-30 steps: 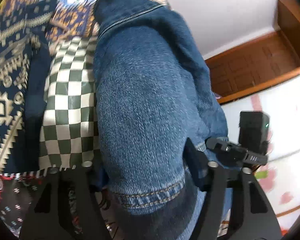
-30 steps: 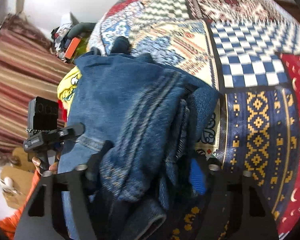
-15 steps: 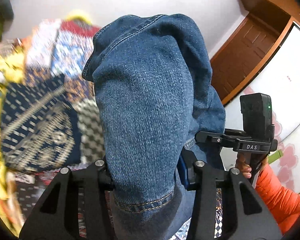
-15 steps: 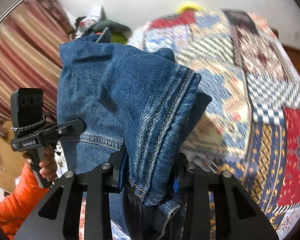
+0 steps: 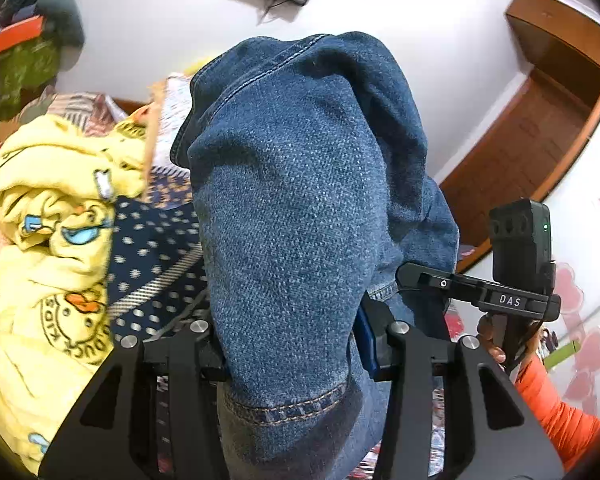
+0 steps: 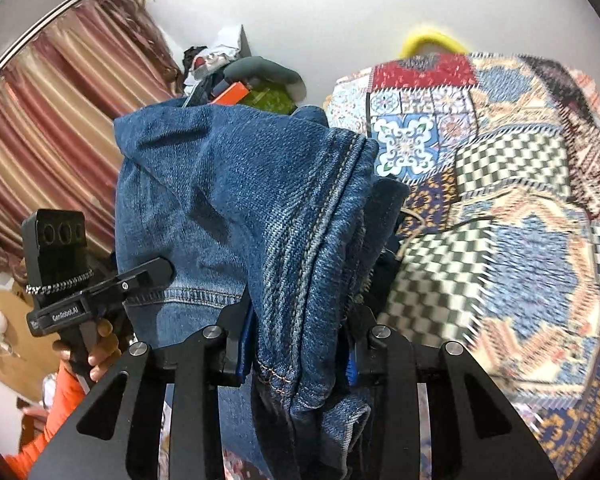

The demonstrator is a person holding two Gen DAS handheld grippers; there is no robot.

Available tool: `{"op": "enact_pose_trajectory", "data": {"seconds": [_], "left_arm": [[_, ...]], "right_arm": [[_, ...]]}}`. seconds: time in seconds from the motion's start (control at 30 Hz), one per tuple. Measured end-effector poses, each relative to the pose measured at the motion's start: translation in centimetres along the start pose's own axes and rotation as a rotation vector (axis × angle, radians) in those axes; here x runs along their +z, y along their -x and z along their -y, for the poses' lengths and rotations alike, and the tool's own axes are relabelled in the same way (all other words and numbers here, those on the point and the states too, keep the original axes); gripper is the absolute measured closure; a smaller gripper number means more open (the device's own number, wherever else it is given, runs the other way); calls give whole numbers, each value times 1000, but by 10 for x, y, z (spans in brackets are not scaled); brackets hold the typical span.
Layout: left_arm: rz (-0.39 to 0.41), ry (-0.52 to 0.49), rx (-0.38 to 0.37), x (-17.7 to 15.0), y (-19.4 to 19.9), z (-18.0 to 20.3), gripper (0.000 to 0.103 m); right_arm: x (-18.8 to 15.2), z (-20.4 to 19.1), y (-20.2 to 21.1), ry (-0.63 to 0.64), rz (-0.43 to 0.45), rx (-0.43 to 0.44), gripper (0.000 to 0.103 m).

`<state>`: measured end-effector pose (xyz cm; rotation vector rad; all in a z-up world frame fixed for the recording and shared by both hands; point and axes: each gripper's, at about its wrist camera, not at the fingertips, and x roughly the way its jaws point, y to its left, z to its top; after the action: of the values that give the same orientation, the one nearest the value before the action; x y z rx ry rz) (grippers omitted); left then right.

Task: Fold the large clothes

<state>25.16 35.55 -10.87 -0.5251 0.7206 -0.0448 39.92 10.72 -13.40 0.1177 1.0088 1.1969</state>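
Left tongs, right tongs both clamped on jeans; denim hides pads, bedspread blurred.

I see bright, even indoor light with soft shadows. The patchwork bedspread at right smears with motion blur. Fisheye corners go black.

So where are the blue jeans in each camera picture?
Left wrist view: the blue jeans fill the middle, clamped in the left gripper.
Right wrist view: the jeans sit centre-left, clamped in the right gripper.
Shared landmark: the patterned bedspread, at the right here, left of the jeans there.
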Motion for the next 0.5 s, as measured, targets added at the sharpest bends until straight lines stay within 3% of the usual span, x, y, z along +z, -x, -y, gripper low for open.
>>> {"op": "enact_pose_trajectory", "data": {"seconds": [0.17, 0.3, 0.4, 0.5], "left_arm": [[-42, 69, 47, 15, -47, -55, 57], [-121, 177, 75, 17, -102, -104, 56], [-165, 244, 62, 9, -134, -140, 49], [-152, 301, 18, -1, -140, -161, 42]], "right_arm": [[15, 25, -55, -98, -55, 38, 72], [20, 51, -101, -184, -87, 7, 72], [19, 70, -123, -225, -114, -5, 72], [18, 81, -132, -227, -143, 3, 67]]}}
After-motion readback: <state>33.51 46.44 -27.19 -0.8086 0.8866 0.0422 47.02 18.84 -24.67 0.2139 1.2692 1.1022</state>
